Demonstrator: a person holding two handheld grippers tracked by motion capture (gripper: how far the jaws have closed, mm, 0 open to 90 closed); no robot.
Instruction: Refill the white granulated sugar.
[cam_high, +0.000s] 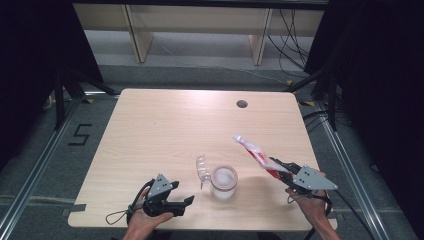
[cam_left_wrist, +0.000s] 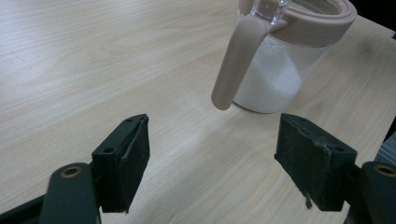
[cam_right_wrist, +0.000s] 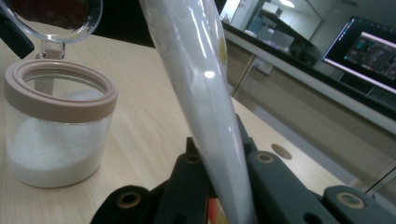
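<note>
The right gripper (cam_high: 283, 170) is clamped tight on a long plastic bag (cam_high: 253, 152) with red print, holding it near its bottom end so it sticks up over the table (cam_high: 150, 130). The bag is soft and slick, so it may bend or slip; a firm pinch low down seems best. It looks light. Just beside it stands a clear jar (cam_high: 223, 183) with white powder inside and its lid (cam_high: 201, 167) flipped open. The jar looks hard and could tip if bumped. The left gripper (cam_high: 187, 202) rests near the jar with its jaws wide apart, holding nothing.
</note>
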